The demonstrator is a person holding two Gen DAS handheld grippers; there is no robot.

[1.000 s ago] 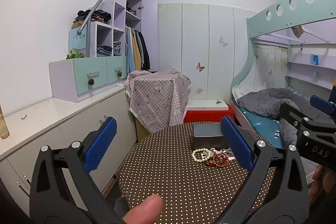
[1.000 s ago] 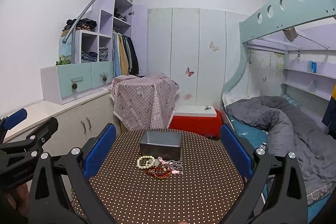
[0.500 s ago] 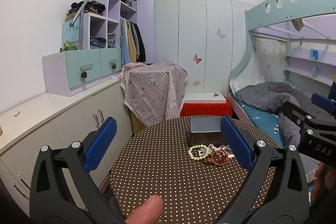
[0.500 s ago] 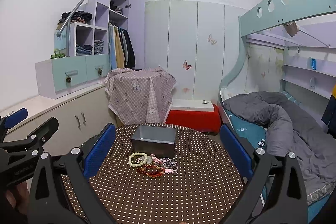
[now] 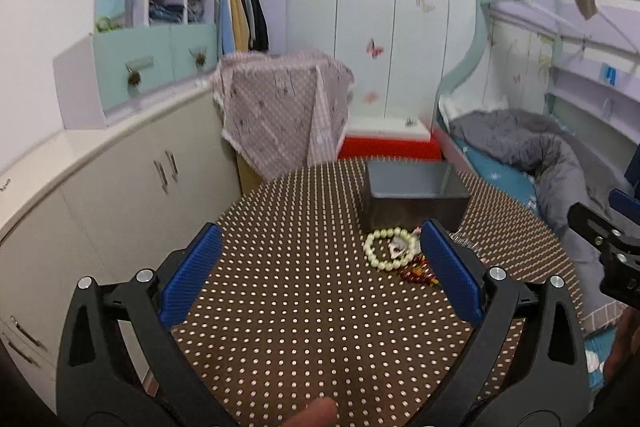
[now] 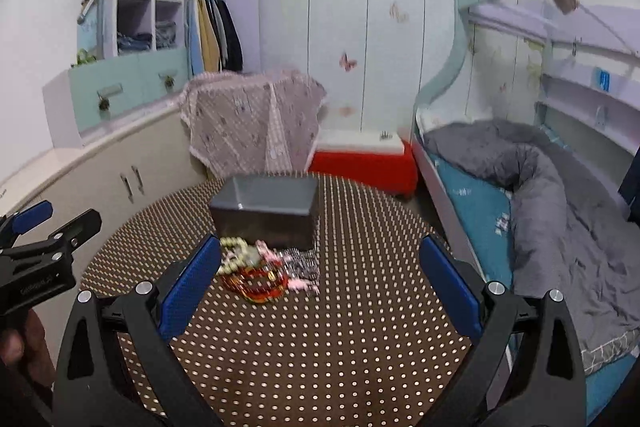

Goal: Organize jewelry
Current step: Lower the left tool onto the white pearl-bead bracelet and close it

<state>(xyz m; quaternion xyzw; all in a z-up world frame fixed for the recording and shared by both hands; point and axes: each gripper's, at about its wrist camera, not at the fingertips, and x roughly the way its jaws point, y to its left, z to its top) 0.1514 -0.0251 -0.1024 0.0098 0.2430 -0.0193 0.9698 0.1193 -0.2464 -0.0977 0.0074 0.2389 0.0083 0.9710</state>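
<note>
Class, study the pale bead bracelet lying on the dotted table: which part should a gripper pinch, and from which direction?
Pinch the pale bead bracelet at its left arc, coming down from above: it lies flat as an open ring, and its right side crowds the red beads.
</note>
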